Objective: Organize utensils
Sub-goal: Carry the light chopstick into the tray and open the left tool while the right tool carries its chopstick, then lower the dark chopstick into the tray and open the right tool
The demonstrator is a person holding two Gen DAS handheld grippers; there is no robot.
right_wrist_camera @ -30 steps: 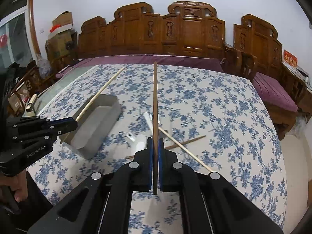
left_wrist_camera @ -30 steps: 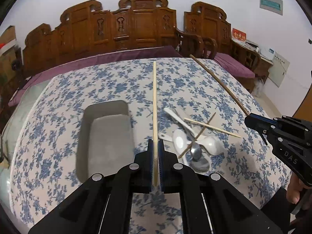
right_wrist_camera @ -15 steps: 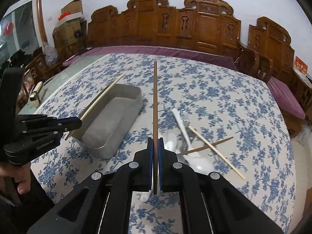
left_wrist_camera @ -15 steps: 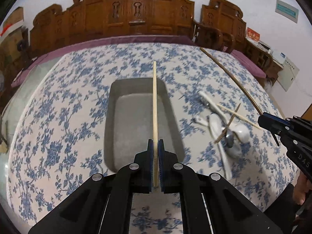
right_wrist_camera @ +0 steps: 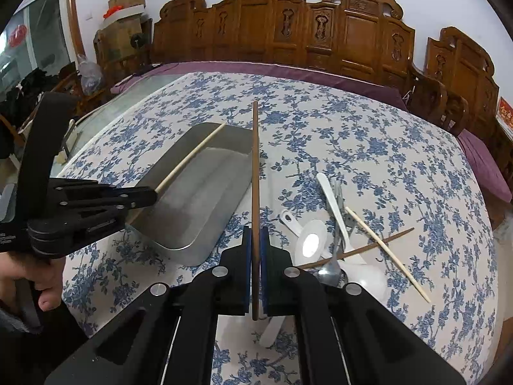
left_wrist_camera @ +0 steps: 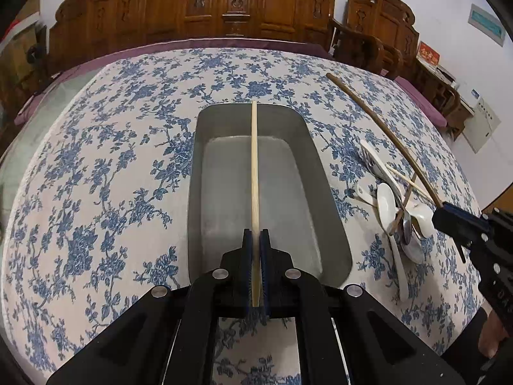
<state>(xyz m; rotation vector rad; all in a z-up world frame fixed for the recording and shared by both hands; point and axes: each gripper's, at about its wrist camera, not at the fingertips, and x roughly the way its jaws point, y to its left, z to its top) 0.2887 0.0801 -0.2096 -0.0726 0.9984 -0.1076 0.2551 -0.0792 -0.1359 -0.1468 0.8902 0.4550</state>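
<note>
My left gripper (left_wrist_camera: pixel 255 240) is shut on a pale wooden chopstick (left_wrist_camera: pixel 254 166) and holds it lengthwise over the grey metal tray (left_wrist_camera: pixel 205 128). My right gripper (right_wrist_camera: pixel 255 237) is shut on a dark brown chopstick (right_wrist_camera: pixel 255 166), above the cloth just right of the tray (right_wrist_camera: pixel 179 240). A pile of white spoons (right_wrist_camera: pixel 309 240), a metal fork (right_wrist_camera: pixel 336 199), a metal spoon and two more chopsticks (right_wrist_camera: pixel 384 250) lies right of the tray. The left gripper (right_wrist_camera: pixel 150 194) with its pale chopstick (right_wrist_camera: pixel 192 157) shows in the right wrist view; the right gripper (left_wrist_camera: pixel 442 211) with its dark chopstick (left_wrist_camera: pixel 384 131) shows in the left wrist view.
The table carries a blue-flowered cloth (left_wrist_camera: pixel 112 176). Carved wooden chairs (right_wrist_camera: pixel 320 32) with purple cushions line its far side. A glass-topped surface (right_wrist_camera: pixel 105 112) and boxes stand at the far left.
My left gripper has carried the pale chopstick leftward from above the utensil pile to over the tray and lower. My right gripper has moved in toward the tray and pile.
</note>
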